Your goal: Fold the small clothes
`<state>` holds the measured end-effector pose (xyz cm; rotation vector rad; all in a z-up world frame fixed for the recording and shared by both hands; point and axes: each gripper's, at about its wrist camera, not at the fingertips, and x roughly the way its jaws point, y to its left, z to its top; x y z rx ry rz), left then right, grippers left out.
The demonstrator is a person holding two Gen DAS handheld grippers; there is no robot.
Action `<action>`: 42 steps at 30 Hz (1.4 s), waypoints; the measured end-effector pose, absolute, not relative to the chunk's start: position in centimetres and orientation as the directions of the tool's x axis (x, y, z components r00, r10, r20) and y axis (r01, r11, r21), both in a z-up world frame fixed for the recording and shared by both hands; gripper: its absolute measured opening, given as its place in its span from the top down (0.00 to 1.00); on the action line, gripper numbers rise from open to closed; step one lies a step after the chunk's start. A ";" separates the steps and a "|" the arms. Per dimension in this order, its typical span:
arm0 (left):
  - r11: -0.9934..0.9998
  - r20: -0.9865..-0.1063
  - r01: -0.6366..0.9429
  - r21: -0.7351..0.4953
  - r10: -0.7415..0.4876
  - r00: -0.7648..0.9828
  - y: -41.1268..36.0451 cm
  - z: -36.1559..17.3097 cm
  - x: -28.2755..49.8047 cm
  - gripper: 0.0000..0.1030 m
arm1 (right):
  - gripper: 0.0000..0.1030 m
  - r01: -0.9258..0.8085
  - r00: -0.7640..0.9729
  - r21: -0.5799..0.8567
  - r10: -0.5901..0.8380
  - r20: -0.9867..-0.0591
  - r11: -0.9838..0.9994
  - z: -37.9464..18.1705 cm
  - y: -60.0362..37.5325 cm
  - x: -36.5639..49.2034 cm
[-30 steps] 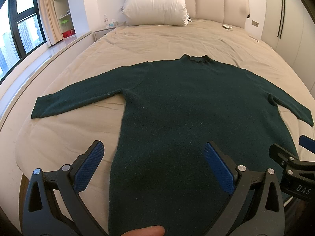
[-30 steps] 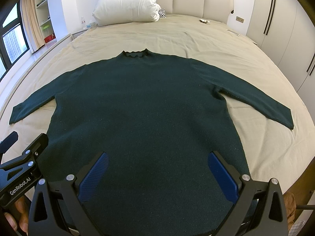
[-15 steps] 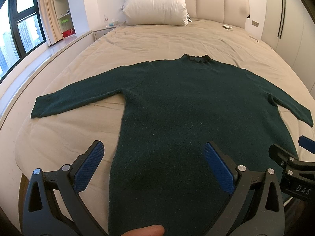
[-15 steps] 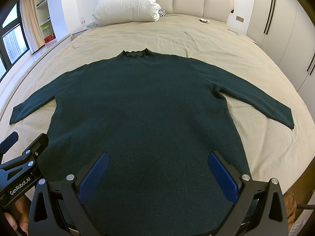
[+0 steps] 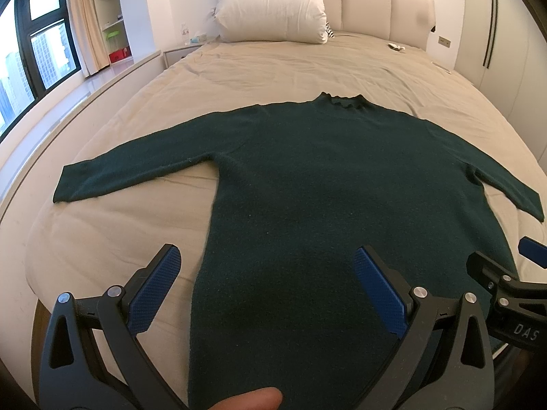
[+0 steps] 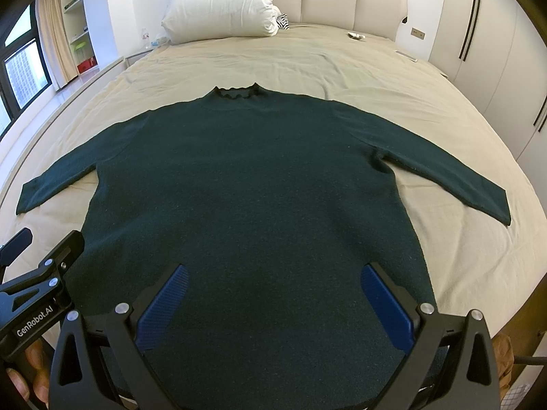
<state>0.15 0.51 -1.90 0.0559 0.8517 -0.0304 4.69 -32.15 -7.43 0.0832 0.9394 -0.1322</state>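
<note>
A dark green long-sleeved sweater (image 5: 324,184) (image 6: 246,188) lies flat on the beige bed (image 5: 273,65) (image 6: 342,65), collar away from me and both sleeves spread out. My left gripper (image 5: 266,259) hovers open above the sweater's lower left hem, nothing between its blue pads. My right gripper (image 6: 273,280) is open over the lower middle of the sweater, also holding nothing. Each gripper shows at the edge of the other's view: the right gripper (image 5: 519,259) and the left gripper (image 6: 37,242).
A white pillow (image 5: 273,10) (image 6: 222,7) leans on the padded headboard (image 5: 383,10). Small items (image 6: 355,36) lie near the far right of the bed. Windows (image 5: 30,54) and shelves stand to the left, wardrobe doors (image 6: 495,51) to the right. A fingertip (image 5: 246,399) shows at the bottom.
</note>
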 end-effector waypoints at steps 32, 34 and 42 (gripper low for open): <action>0.854 -0.715 -0.176 -0.490 -0.277 0.642 19.4 -5.1 5.2 0.00 | 0.07 0.051 0.568 0.120 0.070 -0.820 0.992 -7.1 -29.7 9.8; 0.788 -0.680 -0.249 -0.563 -0.270 0.682 23.7 -5.6 5.7 0.00 | 0.08 0.038 0.566 0.144 0.098 -0.818 0.989 -7.3 -29.3 10.4; 0.398 -0.513 -0.392 -0.830 -0.267 0.816 39.4 -10.0 8.2 0.03 | 0.11 0.021 0.570 0.250 0.194 -0.799 0.968 -7.9 -28.4 12.6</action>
